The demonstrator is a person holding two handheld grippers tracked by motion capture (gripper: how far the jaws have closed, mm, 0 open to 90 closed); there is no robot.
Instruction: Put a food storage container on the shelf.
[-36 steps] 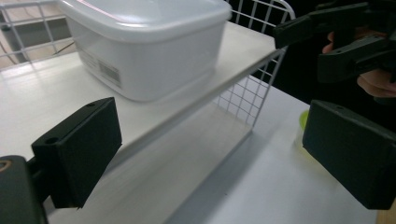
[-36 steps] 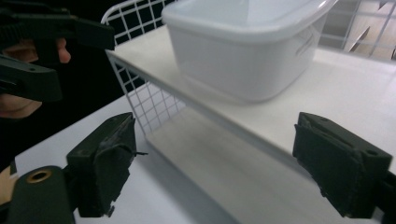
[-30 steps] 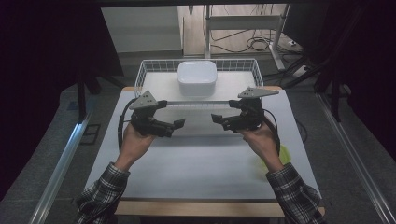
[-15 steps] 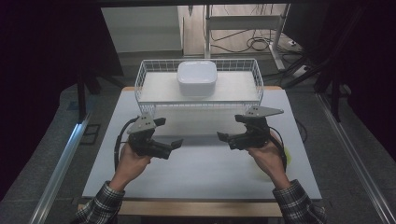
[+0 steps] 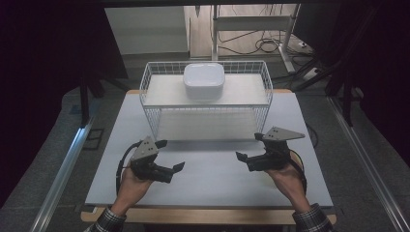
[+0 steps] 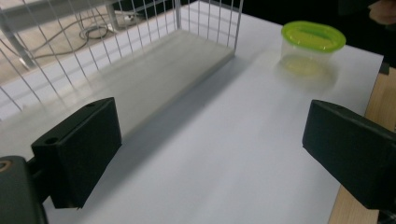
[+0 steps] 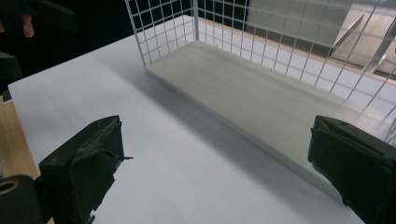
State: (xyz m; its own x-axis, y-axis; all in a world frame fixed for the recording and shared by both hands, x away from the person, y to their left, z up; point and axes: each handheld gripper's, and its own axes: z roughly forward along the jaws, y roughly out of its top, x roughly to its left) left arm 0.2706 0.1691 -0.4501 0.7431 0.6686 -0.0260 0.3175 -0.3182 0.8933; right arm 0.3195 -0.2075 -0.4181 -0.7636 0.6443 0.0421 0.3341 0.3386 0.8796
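Hovering low over the near part of the white tabletop [image 5: 208, 169], the left gripper [image 5: 169, 155] and the right gripper [image 5: 247, 148] both have their fingers spread wide with nothing between them. Nothing is held or touched, so the work looks to be at a pause between steps, either just finished or about to begin. Off to the right of the left gripper's fingers, near the tabletop's edge, a clear tub with a green lid [image 6: 312, 43] stands well apart and ungrasped. Beyond both pairs of fingers sits the wire basket [image 5: 150, 104], and at its far side a white square dish [image 5: 203, 80] rests, probably already placed. No brand, label or writing can be read anywhere.
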